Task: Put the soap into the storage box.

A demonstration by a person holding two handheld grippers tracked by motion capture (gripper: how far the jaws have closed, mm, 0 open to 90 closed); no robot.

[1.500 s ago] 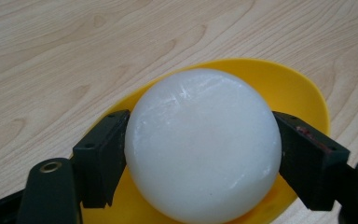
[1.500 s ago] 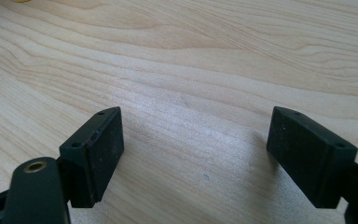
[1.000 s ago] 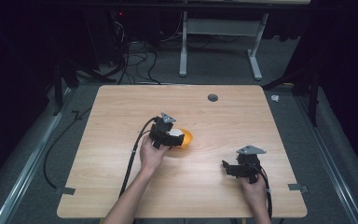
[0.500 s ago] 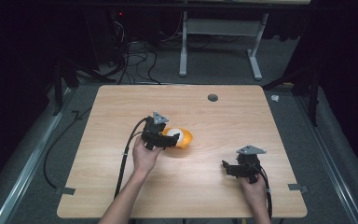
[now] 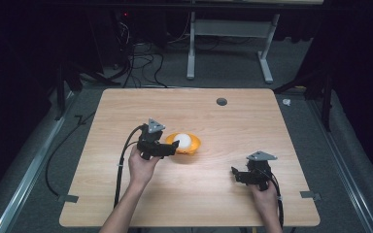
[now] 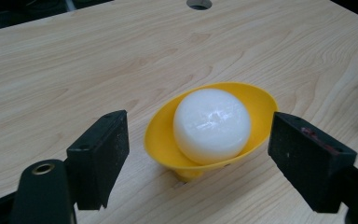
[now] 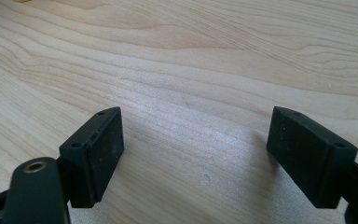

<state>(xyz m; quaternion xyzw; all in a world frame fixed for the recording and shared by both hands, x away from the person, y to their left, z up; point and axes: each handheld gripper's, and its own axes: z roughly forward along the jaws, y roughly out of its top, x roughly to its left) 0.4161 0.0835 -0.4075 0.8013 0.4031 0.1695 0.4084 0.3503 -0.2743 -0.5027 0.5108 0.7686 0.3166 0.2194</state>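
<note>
Your left gripper's fingers (image 6: 98, 158) stand released, flanking the shallow glossy yellow plastic bowl (image 6: 161, 137) at mid-bench, untouched. It holds a smooth, waxy white ball (image 6: 212, 126). Nothing looks grasped yet. Your right gripper (image 7: 193, 156) is released too, over bare pale wood-grain bench (image 5: 243, 121).

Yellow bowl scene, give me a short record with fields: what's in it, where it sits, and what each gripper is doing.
bowl: yellow bowl, tilted, on the wooden table
contents: one white ball
left gripper: open, jaws either side of the bowl, not touching it
right gripper: open, nothing between its jaws, above bare table
table extra: round hole near the far edge
</note>
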